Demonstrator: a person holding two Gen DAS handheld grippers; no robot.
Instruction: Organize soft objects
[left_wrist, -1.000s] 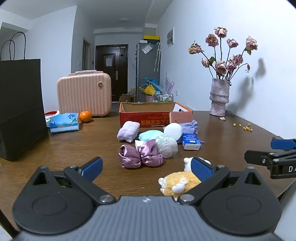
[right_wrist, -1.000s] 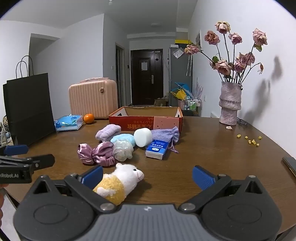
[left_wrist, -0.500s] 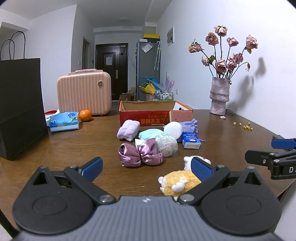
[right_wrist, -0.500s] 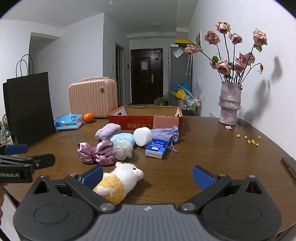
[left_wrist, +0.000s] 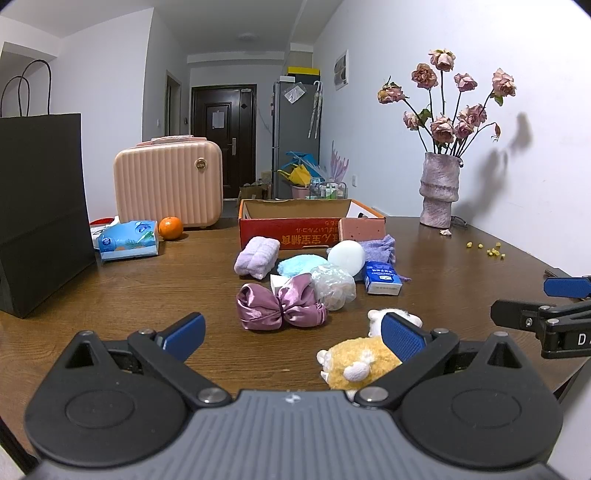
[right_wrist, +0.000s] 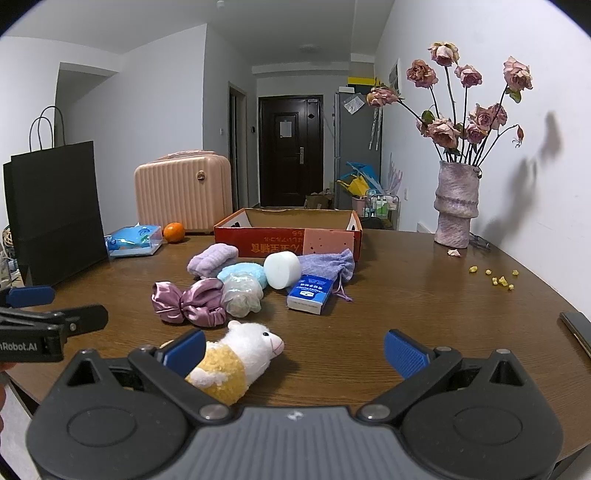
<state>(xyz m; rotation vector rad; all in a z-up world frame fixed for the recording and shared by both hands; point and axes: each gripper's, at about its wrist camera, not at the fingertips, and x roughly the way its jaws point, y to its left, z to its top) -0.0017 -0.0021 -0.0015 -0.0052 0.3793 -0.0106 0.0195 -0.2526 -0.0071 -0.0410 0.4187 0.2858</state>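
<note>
Seven soft items plus a tissue pack sit clustered mid-worktop (right_wrist: 406, 295), in front of the open red cardboard box (right_wrist: 288, 240). Plush sheep (right_wrist: 236, 354): white head, yellow woolly body, lying on its side nearest the cameras; long axis runs diagonal, head pointing away and to the right in the right wrist view, rump toward the camera. Purple satin bow scrunchie (right_wrist: 188, 301) lies flat just beyond it, long axis left-right. Clear bubble-wrap bundle (right_wrist: 242, 293) touches the scrunchie's right end. Light blue fluffy pad (right_wrist: 243, 271) behind that. Lilac rolled towel (right_wrist: 212, 260) to the left, roll axis angled toward the box. White foam cylinder (right_wrist: 281, 269) tipped on its side, flat face toward the camera. Lavender drawstring pouch (right_wrist: 327, 264) behind it, just beside the box, cords trailing forward. Blue tissue pack (right_wrist: 310, 293) lies flat, touching the pouch.

Left claw (left_wrist: 291, 332): wide, holding nothing, low over the near worktop edge, aimed level at the cluster; sheep sits behind its right finger. Right claw (right_wrist: 293, 345): wide, empty, same level pose, sheep just inside its left finger (right_wrist: 184, 349), not gripped. Each claw shows side-on at the edge of the other's view.
</note>
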